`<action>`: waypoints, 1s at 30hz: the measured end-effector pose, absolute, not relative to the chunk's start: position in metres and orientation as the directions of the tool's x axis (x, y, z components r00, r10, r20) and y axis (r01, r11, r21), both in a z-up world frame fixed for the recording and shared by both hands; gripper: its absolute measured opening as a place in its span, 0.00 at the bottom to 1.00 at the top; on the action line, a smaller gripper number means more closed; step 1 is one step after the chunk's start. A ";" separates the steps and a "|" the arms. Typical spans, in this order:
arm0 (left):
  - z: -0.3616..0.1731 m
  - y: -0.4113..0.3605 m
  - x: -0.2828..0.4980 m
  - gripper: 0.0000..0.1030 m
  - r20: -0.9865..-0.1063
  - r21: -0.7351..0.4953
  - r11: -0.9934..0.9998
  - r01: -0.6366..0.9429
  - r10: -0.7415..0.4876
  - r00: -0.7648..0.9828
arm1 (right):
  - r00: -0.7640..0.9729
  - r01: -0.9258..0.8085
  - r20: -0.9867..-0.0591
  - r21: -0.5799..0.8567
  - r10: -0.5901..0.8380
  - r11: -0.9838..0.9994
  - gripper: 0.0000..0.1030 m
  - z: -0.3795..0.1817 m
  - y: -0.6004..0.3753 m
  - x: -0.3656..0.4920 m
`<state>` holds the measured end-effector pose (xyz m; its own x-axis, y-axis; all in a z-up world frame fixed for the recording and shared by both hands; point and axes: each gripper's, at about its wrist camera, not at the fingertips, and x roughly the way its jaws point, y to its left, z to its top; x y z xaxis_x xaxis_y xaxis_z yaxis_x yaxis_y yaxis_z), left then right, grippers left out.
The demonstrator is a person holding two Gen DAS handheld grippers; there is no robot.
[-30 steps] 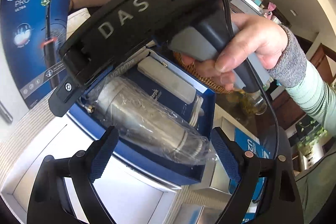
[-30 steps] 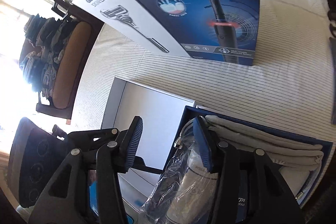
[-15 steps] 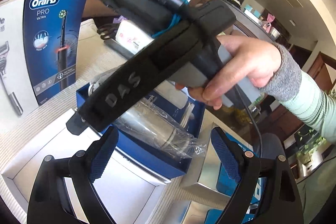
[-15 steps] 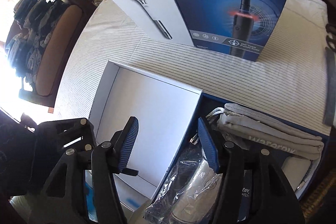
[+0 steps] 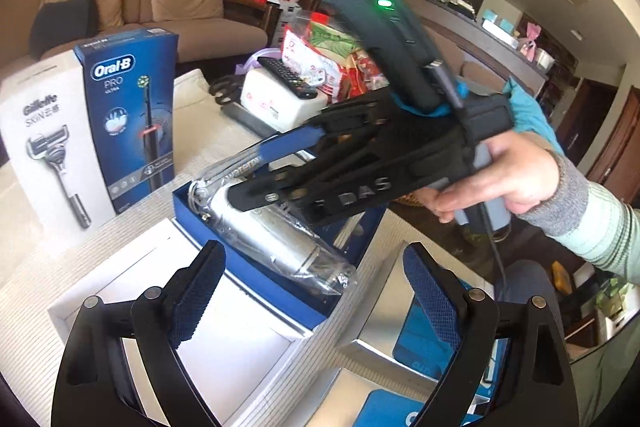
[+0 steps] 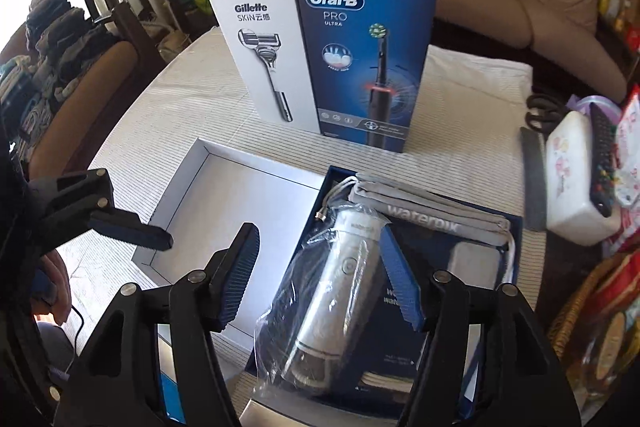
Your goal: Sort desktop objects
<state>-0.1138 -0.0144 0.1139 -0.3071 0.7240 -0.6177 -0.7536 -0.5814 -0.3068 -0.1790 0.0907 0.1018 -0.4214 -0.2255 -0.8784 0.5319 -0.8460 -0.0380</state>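
Observation:
A silver flosser in a clear bag (image 6: 340, 291) lies in an open blue box (image 6: 516, 247), beside a grey Waterpik pouch (image 6: 432, 215) and a small white case (image 6: 474, 263). My right gripper (image 6: 320, 279) hovers above the flosser. Its jaws are opening and the pads do not touch the bag. In the left wrist view a hand holds that right gripper (image 5: 260, 171) over the flosser (image 5: 272, 239). My left gripper (image 5: 314, 295) stands wide open with nothing between its pads, above the seam between the white open box (image 5: 120, 307) and the blue box (image 5: 188, 199).
Oral-B box (image 6: 368, 59) and Gillette box (image 6: 260, 55) stand upright behind the white open box (image 6: 240, 203). At the right are a white tissue box (image 6: 572, 179) with a remote (image 6: 600, 155), scissors (image 6: 544, 111) and a wicker basket (image 6: 592, 307). Blue packs (image 5: 424, 347) lie near the table's front edge.
Both grippers have risen and drawn back from the blue box. The right gripper's jaws have widened and its view has tilted up. The flosser still lies in the blue box.

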 end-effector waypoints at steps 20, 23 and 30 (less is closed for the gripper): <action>0.116 -0.050 -0.020 0.90 -0.659 -0.243 -0.888 -0.391 0.447 -0.605 | -0.557 0.489 -0.799 -0.096 -0.226 -0.867 0.68 0.135 0.111 -0.047; 0.100 -0.053 -0.002 0.91 -0.675 -0.263 -0.908 -0.325 0.414 -0.610 | -0.556 0.450 -0.794 -0.040 -0.245 -0.892 0.70 0.122 0.132 -0.033; 0.070 -0.054 0.023 0.91 -0.712 -0.243 -0.932 -0.268 0.359 -0.603 | -0.531 0.400 -0.801 0.051 -0.277 -0.915 0.73 0.088 0.168 -0.006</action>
<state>0.0229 -0.0545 0.0704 -0.6033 0.3587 -0.7123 -0.2681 -0.9324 -0.2425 -0.0063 0.1685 0.0876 -0.5313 -0.2766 -0.8008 0.3996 -0.9153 0.0510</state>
